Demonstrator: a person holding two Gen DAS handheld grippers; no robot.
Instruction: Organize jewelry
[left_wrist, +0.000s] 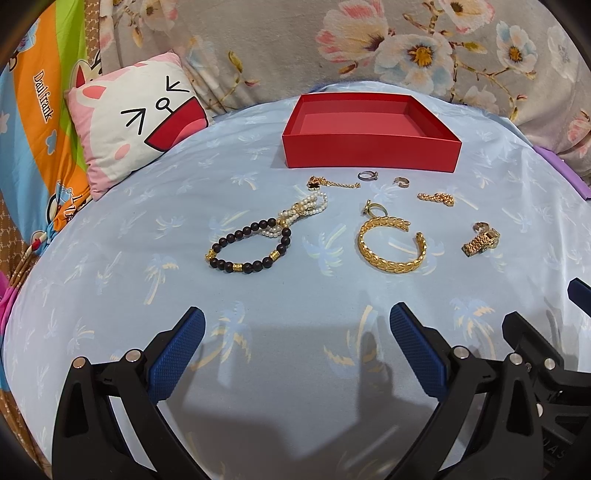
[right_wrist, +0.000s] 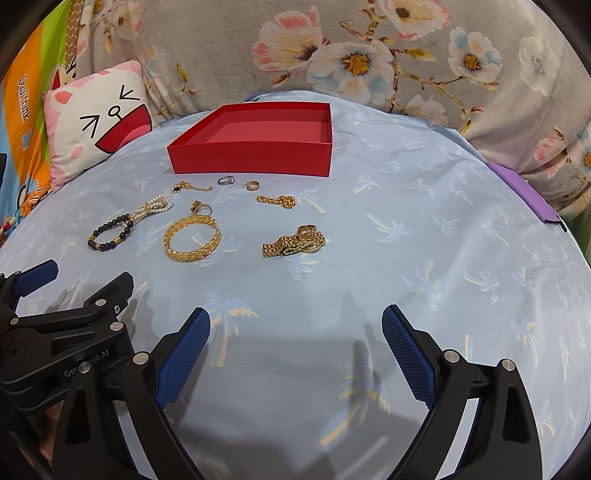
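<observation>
While the left gripper (left_wrist: 297, 323) hovers wide open w/ nothing between its blue pads over the pale-blue palm-print sheet (left_wrist: 110, 258), left wrist view shows the red box (left_wrist: 371, 147) at the far side, w/ the bead bracelet (left_wrist: 249, 245), gold bangle (left_wrist: 391, 245) & gold watch (left_wrist: 480, 242) lying apart in front of it. From the right wrist view, the right gripper (right_wrist: 295, 325) is likewise spread wide & empty; the box (right_wrist: 251, 155) sits far-left, silver ring (right_wrist: 226, 180) just before its front wall, watch (right_wrist: 293, 242) right of the bangle (right_wrist: 192, 238), not touching.

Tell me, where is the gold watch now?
The gold watch lies on the blue cloth, rightmost of the jewelry in both views, right of the gold bangle and nearer than the red box.
</observation>
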